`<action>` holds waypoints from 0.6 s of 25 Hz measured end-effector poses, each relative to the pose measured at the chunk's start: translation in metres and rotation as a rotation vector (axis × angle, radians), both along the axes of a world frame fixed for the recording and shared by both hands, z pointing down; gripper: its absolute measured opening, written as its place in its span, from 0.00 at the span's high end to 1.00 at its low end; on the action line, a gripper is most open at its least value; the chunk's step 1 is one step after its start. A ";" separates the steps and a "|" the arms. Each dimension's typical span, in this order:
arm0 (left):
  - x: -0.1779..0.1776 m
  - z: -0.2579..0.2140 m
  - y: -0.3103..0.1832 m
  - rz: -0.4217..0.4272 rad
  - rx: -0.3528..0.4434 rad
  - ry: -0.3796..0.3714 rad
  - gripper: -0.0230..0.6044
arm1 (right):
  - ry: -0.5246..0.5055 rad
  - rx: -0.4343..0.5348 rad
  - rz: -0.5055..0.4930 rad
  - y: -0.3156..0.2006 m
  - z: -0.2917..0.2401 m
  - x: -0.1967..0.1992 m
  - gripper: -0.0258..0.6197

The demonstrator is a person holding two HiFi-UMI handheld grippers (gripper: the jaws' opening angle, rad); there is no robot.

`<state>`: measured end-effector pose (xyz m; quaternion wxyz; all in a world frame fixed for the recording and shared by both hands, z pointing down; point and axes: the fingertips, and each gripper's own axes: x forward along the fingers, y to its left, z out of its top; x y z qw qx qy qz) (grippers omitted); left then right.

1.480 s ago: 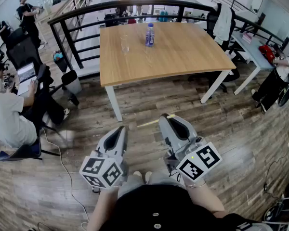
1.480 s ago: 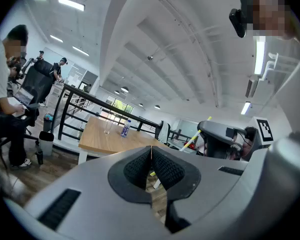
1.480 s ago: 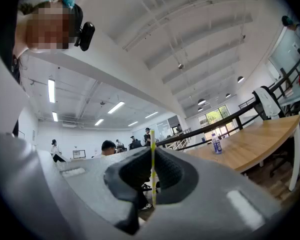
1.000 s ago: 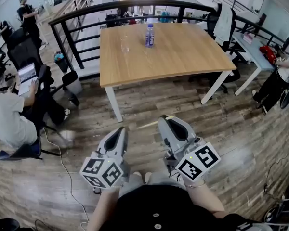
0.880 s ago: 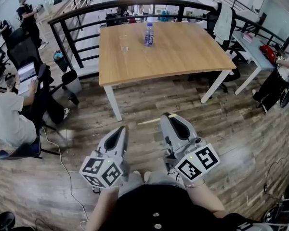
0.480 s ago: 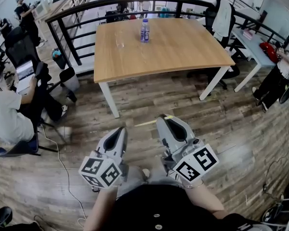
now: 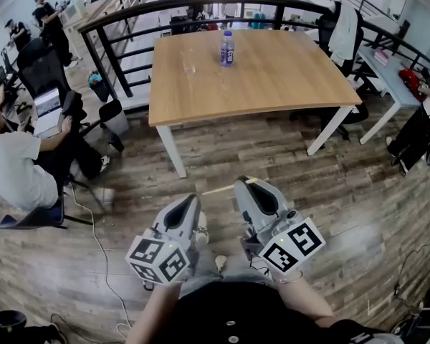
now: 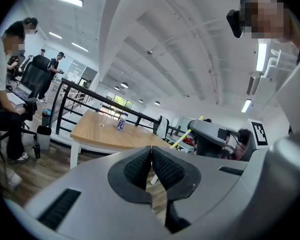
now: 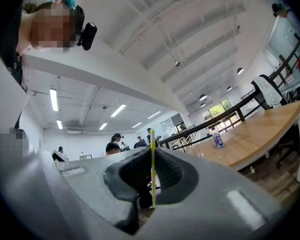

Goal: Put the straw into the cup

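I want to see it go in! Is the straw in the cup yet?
Not yet, out. The straw is pinched in the right hand-held gripper, and the cup stands away on the table.

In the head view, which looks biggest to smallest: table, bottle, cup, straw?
1. the table
2. the bottle and the straw: unsure; the straw looks longer but thinner, and sits nearer the camera
3. the cup, smallest

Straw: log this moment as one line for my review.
right gripper: shut on straw | left gripper: shut, empty | cup: on table near bottle | stage: straw not yet in cup
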<state>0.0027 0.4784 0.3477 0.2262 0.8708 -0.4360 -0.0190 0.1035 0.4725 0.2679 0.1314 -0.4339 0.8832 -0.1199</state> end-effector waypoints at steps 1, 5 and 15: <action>-0.001 0.002 -0.006 -0.003 -0.006 0.004 0.93 | 0.000 -0.005 -0.001 -0.005 0.001 -0.001 0.94; -0.002 0.006 -0.032 -0.007 -0.020 0.018 0.93 | 0.009 -0.017 0.000 -0.030 0.006 -0.002 0.94; -0.037 0.008 -0.133 -0.025 0.001 0.029 0.93 | 0.049 0.010 0.032 -0.129 0.009 -0.023 0.94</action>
